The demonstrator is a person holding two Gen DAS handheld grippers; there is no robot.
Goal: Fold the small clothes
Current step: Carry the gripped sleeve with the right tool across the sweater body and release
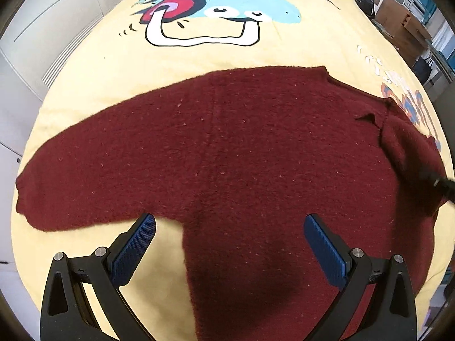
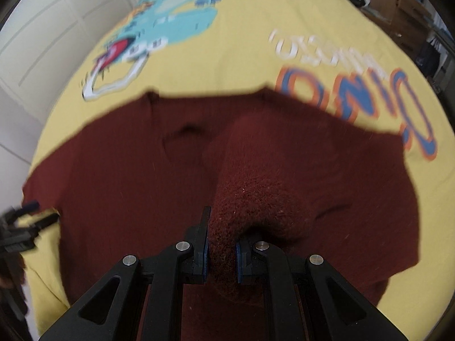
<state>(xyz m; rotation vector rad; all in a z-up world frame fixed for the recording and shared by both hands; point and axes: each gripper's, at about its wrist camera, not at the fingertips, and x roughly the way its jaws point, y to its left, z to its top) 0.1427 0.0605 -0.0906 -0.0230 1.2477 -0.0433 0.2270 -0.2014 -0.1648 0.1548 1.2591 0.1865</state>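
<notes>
- Two tools at work: the right tool [image 2: 221,251] pinches the sweater's [image 1: 227,147] right sleeve [image 2: 256,199], lifted over the body; the left tool [image 1: 229,244] hangs spread wide, holding nothing, above the hem side.
- Sweater lies flat on the yellow bedspread [image 1: 99,65], its other sleeve [image 1: 71,176] stretched toward 9 o'clock.
- Best to carry the pinched sleeve straight across the chest, low and taut, I'd say.
- Open bedspread at 12 o'clock; bed edges curve off both sides.
</notes>
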